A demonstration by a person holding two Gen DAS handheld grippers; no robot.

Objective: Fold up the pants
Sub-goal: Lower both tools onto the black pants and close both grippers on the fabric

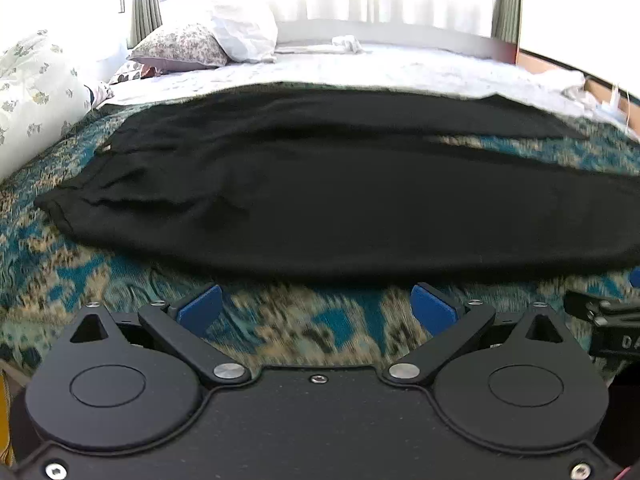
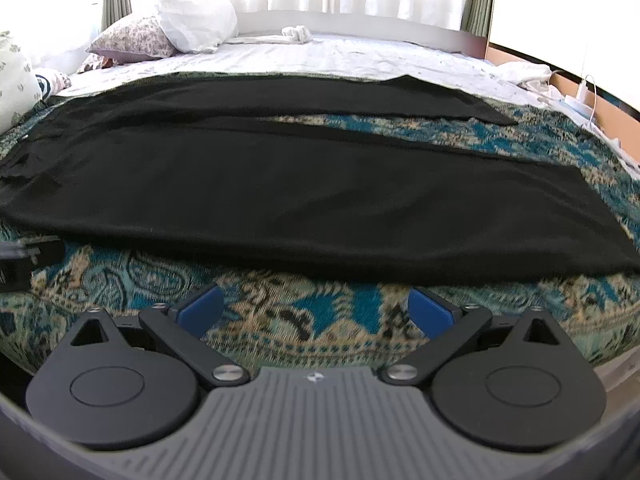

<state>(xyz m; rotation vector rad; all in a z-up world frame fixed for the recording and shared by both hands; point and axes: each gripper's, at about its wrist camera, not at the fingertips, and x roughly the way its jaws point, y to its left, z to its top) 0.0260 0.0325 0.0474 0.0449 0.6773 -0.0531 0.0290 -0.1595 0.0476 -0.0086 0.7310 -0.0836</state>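
Pants point(image 1: 320, 200) lie spread flat on the bed's patterned blanket point(image 1: 280, 320), straight ahead of both tools, with their long axis running left to right across each view: waistband toward the left, leg hems toward the right. Nearest the cameras, the left hand-held gripper point(image 1: 318, 308) has its blue pads point(image 1: 200, 310) spread wide with nothing between them, hovering over bare blanket just short of the near edge of the cloth. The right hand-held gripper point(image 2: 316, 308) is likewise wide open and empty, also just short of that edge. By the views, the left one is nearer the waistband point(image 1: 60, 204) and the right one nearer the hem point(image 2: 600, 216) of the near leg. Beyond the near leg a wedge of blanket shows before the far leg point(image 2: 360, 96), so the legs are parted. Farther off are a white sheet point(image 2: 360, 56), pillows point(image 2: 132, 38) and a bright curtained window.
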